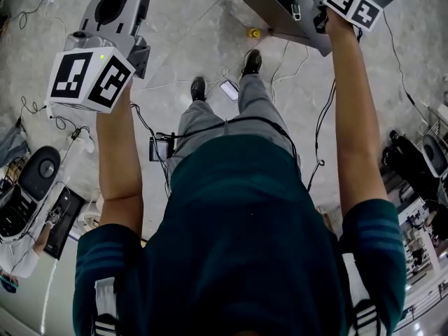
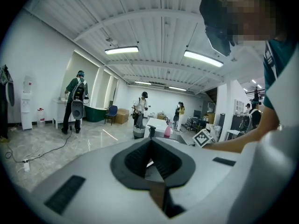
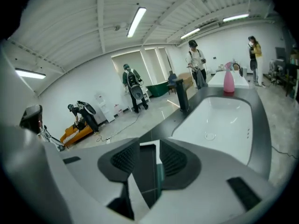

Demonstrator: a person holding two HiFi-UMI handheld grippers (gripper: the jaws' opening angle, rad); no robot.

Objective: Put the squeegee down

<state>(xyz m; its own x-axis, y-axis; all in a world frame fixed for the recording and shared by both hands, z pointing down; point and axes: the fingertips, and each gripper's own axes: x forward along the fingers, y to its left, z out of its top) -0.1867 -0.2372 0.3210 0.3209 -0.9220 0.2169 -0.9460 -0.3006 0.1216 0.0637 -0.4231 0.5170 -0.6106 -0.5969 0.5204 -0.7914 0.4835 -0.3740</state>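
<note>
In the right gripper view my right gripper (image 3: pixel 149 152) is open above a dark counter (image 3: pixel 187 118). Nothing is pressed by its ribbed pads (image 3: pixel 125 160). A thin teal strip (image 3: pixel 160 175) shows in the gap below; I take it for the squeegee lying on the counter. In the head view a slim green tool (image 1: pixel 293 0) lies on that grey counter (image 1: pixel 266 9), just left of the right gripper's marker cube (image 1: pixel 353 4). My left gripper (image 2: pixel 150 146) is held out over the floor, away from the counter. Its pads meet at the tip with nothing between them.
A white sink basin (image 3: pixel 224 120) with a black tap (image 3: pixel 182 94) and a pink spray bottle (image 3: pixel 228 80) lies ahead of the right gripper. Cables (image 1: pixel 150 128) and a small device (image 1: pixel 229 89) lie on the floor by the person's feet. Other people stand far off.
</note>
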